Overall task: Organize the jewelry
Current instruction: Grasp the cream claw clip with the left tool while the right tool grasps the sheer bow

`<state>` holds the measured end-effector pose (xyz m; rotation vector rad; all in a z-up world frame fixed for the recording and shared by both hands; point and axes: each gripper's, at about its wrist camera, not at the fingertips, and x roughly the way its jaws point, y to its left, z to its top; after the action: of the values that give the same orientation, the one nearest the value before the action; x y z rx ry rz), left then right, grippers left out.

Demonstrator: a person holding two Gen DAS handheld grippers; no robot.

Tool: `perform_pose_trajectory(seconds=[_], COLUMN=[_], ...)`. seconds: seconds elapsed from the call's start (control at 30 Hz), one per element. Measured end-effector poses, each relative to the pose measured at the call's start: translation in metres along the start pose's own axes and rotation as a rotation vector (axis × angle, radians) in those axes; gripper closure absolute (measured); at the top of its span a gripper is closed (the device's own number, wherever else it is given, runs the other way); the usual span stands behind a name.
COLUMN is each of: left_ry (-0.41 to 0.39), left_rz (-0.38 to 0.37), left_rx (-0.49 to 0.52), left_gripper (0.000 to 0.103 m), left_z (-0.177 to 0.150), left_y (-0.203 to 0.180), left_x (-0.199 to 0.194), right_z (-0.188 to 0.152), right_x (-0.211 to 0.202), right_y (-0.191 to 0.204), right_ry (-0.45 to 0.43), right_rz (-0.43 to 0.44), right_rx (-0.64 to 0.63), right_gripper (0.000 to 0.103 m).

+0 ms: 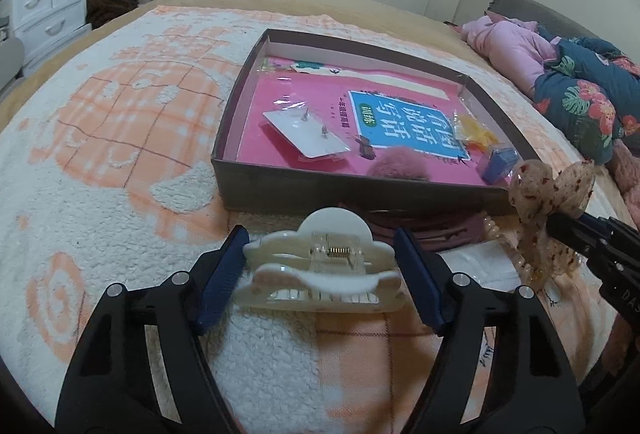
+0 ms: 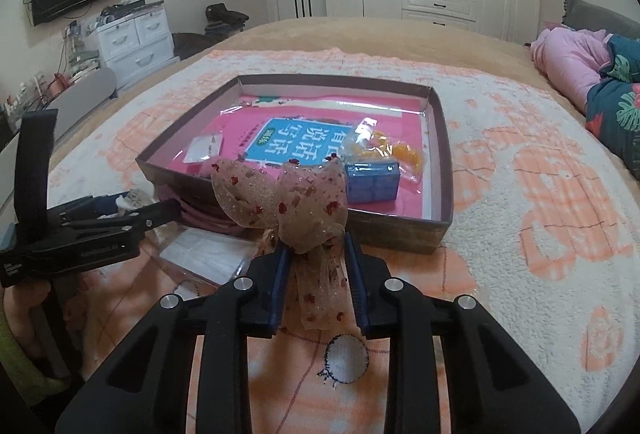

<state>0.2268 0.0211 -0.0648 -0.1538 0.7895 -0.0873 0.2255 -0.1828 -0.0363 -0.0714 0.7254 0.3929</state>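
- The left gripper (image 1: pixel 320 266) clamps a white hair claw clip (image 1: pixel 320 266) by its two ends, held just above the blanket (image 1: pixel 120 194)
- The right gripper (image 2: pixel 316 270) pinches a sheer bow with red specks (image 2: pixel 288 202) at its knot — loops up, tails hanging between the fingers
- Just beyond both, a shallow box (image 2: pixel 440 170) on the blanket holds an earring card (image 1: pixel 308 130), a blue case (image 2: pixel 372 180) and a yellow packet (image 2: pixel 400 150) — all lying on a pink book (image 1: pixel 288 86)

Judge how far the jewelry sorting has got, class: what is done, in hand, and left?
Done: earring card, blue case and yellow packet lie in the box. In hand: left gripper holds the white claw clip; right gripper grips the sheer bow. Left: both outside the box.
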Motion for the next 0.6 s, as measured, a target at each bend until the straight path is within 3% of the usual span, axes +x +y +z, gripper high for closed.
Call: perform_pose_trajectory(seconds=[0.07,0.1,0.13,0.6], left_ry=[-0.003,-0.004,-0.005,-0.061], left_rz=[-0.009,-0.013,-0.014,-0.014], left_rx=[0.002,0.001,0.002,0.006], left_gripper=[0.041,0.041,0.041,0.041], left_z=[-0.001,-0.001,-0.001,0.0], left_y=[0.0,0.0,0.0,0.004], left_x=[-0.003,-0.006,-0.008,-0.04], right_z=[0.001,0.002,0.003,0.015], right_x=[-0.004,-0.006,-0.008,-0.022], right_y=[0.0,0.0,0.001,0.022], right_ry=[-0.008,-0.013,-0.018,-0.064], right_rz=[0.0,0.002,0.002,0.043], right_rx=[0.0,0.0,-0.003,-0.035], right_gripper=[0.077,0.085,0.085,0.086])
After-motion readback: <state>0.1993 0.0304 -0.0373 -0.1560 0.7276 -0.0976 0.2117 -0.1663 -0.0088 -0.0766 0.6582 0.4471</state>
